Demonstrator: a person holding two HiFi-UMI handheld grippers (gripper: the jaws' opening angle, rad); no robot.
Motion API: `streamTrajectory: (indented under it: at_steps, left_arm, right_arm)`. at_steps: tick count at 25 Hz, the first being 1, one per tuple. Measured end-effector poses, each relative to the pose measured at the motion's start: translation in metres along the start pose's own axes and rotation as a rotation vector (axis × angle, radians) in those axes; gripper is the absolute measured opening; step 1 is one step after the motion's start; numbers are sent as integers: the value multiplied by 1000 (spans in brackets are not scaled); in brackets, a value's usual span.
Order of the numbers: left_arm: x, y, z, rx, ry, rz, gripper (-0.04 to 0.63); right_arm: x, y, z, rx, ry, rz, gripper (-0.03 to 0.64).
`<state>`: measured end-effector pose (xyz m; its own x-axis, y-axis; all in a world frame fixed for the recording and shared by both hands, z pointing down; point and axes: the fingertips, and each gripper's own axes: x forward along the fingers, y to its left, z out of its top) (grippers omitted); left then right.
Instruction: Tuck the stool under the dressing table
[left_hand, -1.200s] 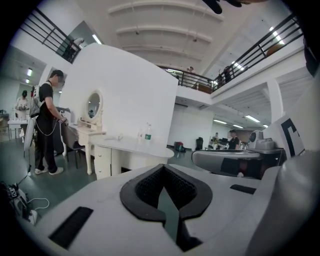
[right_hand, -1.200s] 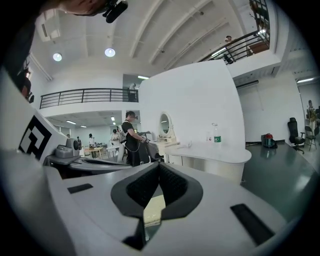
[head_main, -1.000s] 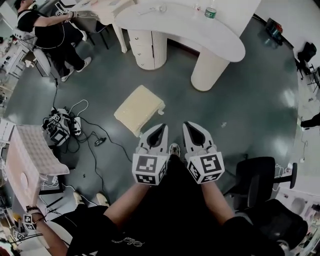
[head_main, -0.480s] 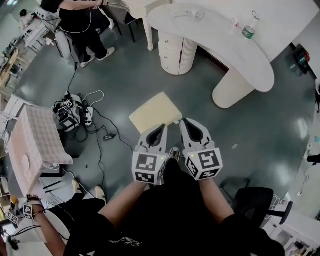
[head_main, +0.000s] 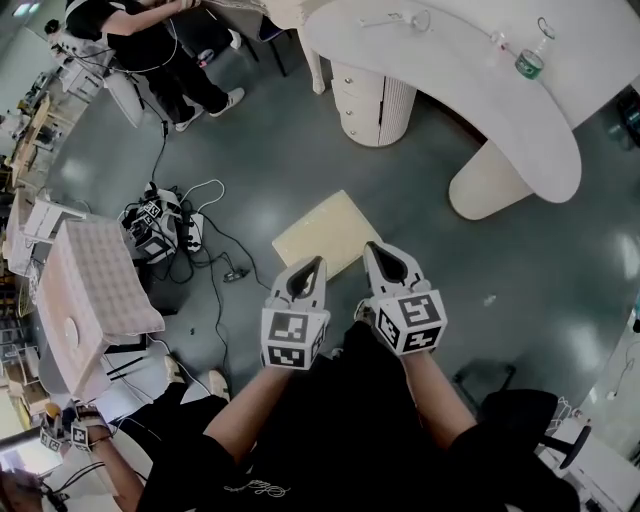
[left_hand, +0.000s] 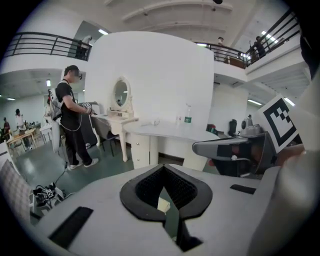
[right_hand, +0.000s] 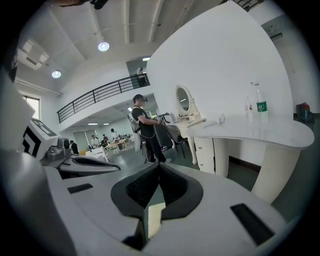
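Note:
A cream square-topped stool (head_main: 327, 235) stands on the grey-green floor, out in front of the white curved dressing table (head_main: 470, 75). Both grippers hover side by side just short of the stool's near edge. My left gripper (head_main: 318, 261) is shut with nothing in it, and my right gripper (head_main: 371, 247) is shut and empty too. In the left gripper view a sliver of the stool (left_hand: 163, 204) shows through the jaw gap, with the dressing table (left_hand: 165, 131) beyond. The right gripper view shows the stool (right_hand: 155, 218) through its gap and the dressing table (right_hand: 260, 131) at right.
A drawer pedestal (head_main: 372, 98) and a round leg (head_main: 487, 182) carry the table; a bottle (head_main: 528, 62) stands on top. Cables and a power strip (head_main: 165, 230) lie on the floor at left beside a white wicker cabinet (head_main: 95, 290). A person (head_main: 150, 45) stands at upper left.
Both grippers have moved forward toward the stool, staying shut. The stool and dressing table now sit closer and lower in the head view.

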<state>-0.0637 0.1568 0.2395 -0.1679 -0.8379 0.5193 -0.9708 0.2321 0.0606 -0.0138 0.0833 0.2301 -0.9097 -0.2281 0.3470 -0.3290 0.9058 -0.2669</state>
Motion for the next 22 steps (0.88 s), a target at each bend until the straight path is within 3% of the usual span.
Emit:
streamTrajectory:
  at_steps: [5,11,16,22]
  left_arm:
    - [17,24,-15,-5,82,7,5]
    - [44,53,-18,2,120,-11,5]
    - [68,87,-27,21,156,-74,5]
    - [112,139,-50,58,285,-172,5]
  right_arm:
    - [20,-8,-11,12,39,-4,6]
    - [56,-12,-12,27,68,-12,6]
    - [91,-12,-26,50,130,-48,6]
    - [141,-8,-52,115,212,-112,6]
